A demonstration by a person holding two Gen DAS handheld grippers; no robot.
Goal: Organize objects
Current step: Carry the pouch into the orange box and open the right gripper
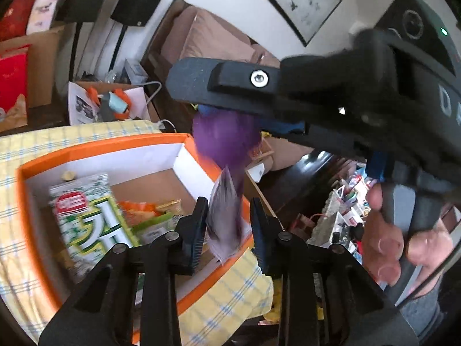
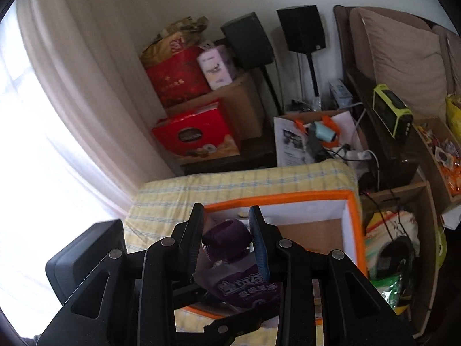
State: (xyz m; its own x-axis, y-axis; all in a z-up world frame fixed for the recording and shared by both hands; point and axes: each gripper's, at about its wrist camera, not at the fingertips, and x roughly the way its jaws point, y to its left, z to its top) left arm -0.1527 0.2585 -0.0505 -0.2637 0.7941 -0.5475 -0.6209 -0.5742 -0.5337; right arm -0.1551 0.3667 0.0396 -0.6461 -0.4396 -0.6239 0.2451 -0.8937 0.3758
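Looking along the left tongs [image 1: 229,201]: to their left sits an orange box [image 1: 100,147] with white inner walls, resting on a yellow checked cloth [image 1: 57,138]. Inside the box, left of the tongs, lies a green-and-white packet [image 1: 86,216], tilted. Just beside it, nearer the tongs, is an orange snack bag [image 1: 138,210].

Between the fingers of the left tongs hangs the lower end of a purple pouch [image 1: 226,219], blurred. The left pad looks to touch it. On the right side the margin is too smeared to read, so I cannot tell whether these tongs are clenched on the pouch or merely bracket it. The pouch sits above the box's near right edge.

Above and to the right of the left tongs, the right tongs [image 2: 227,208] reach in. From their own view they are clenched on the pouch's dark purple cap [image 2: 226,233], both pads against it. The pouch body hangs below the cap toward the camera, its printed label facing up. Beyond the right tongs lie the far wall of the orange box and a bare cardboard floor to the right of the fingers.

Far right in the left view, a hand [image 1: 403,245] wraps the grey handle of the right tongs.
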